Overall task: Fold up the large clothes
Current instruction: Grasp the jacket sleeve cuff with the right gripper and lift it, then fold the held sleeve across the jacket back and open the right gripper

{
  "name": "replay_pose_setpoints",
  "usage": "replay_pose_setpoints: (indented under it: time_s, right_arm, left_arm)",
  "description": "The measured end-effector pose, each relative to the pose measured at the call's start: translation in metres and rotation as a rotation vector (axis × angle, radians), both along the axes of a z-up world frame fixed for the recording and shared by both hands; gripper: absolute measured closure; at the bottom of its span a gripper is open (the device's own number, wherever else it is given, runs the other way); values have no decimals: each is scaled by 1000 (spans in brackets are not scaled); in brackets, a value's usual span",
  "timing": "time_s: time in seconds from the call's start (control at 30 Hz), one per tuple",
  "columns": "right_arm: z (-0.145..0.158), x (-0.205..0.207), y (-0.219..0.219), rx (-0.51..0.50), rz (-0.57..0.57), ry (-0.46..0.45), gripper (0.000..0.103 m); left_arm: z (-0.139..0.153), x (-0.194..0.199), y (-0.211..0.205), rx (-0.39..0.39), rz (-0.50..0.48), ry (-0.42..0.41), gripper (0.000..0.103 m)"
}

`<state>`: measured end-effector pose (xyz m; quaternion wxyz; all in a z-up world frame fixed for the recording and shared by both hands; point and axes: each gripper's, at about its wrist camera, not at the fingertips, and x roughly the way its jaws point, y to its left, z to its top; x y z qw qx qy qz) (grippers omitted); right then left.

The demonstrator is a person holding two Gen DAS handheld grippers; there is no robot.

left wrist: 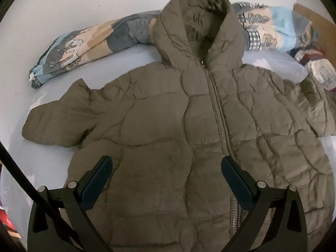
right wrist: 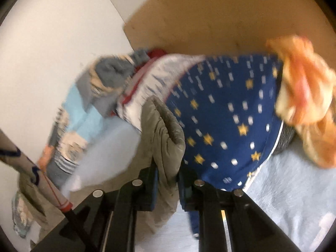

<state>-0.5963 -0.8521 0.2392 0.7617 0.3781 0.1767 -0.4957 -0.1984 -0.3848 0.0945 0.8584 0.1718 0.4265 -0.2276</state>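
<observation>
An olive hooded puffer jacket (left wrist: 168, 115) lies front-up and zipped on a pale blue sheet (left wrist: 48, 88), hood toward the wall and both sleeves spread out. My left gripper (left wrist: 167, 163) hovers over the jacket's lower front, open, with nothing between its fingers. In the right wrist view, which is blurred, my right gripper (right wrist: 168, 168) is shut on the cuff end of an olive sleeve (right wrist: 163, 130). The sleeve stands up out of the jaws, lifted off the sheet.
A rolled patchwork blanket (left wrist: 84, 42) lies behind the hood along the white wall. Beside the held sleeve are a blue star-print fabric (right wrist: 226, 109) and an orange cloth (right wrist: 304, 88), backed by a brown board (right wrist: 210, 16). A thin rod (right wrist: 48, 180) crosses the lower left.
</observation>
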Motion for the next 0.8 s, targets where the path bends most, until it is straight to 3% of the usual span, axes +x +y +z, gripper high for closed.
replay_pose_setpoints:
  time_s: [0.27,0.4,0.57,0.8]
  right_arm:
    - [125,54,77,-155,135,-122,86]
    - [160,99,124,-192,260,-172,86]
    - [176,163,181,-189,424,-210,86]
    - [159,253,241,-154,600,-187,86]
  left_arm:
    - [21,1,20,-62,22,3,0]
    - [29,4,32,-82,39,2,0]
    - [39,14,53,-115,82,2,0]
    - [45,32,87,-141,146,6,0]
